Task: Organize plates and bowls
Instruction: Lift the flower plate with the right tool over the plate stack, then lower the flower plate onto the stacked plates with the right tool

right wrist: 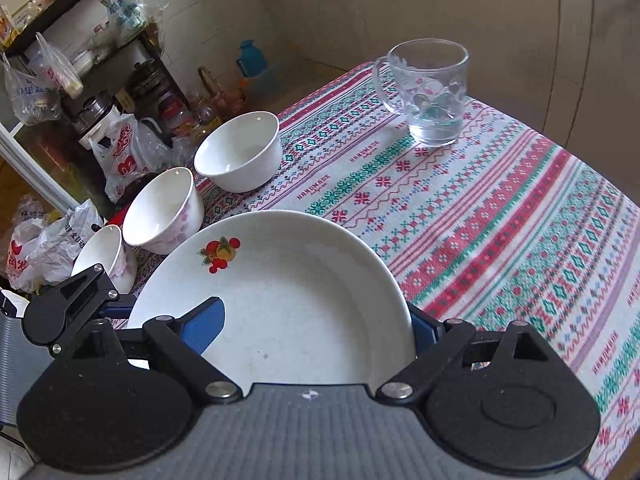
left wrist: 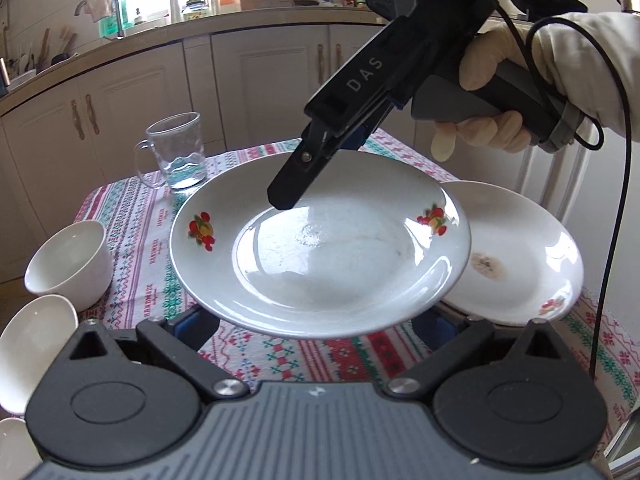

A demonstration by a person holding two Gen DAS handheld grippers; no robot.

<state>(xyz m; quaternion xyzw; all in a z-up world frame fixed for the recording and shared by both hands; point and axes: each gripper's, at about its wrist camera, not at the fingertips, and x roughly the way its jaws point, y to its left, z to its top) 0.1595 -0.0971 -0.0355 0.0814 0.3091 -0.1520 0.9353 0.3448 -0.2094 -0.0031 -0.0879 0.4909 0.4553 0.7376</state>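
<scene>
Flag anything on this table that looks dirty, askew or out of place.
The second plate, lying flat on the tablecloth, has a brownish stain on its face. A bowl near the table's edge sits tilted rather than upright. The glass mug looks fine.

Left tongs' (left wrist: 316,320) tips under plate (left wrist: 320,240)

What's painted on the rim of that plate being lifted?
Small red and yellow fruit sprigs with green leaves on the white plate; clearest in the left wrist view.
</scene>
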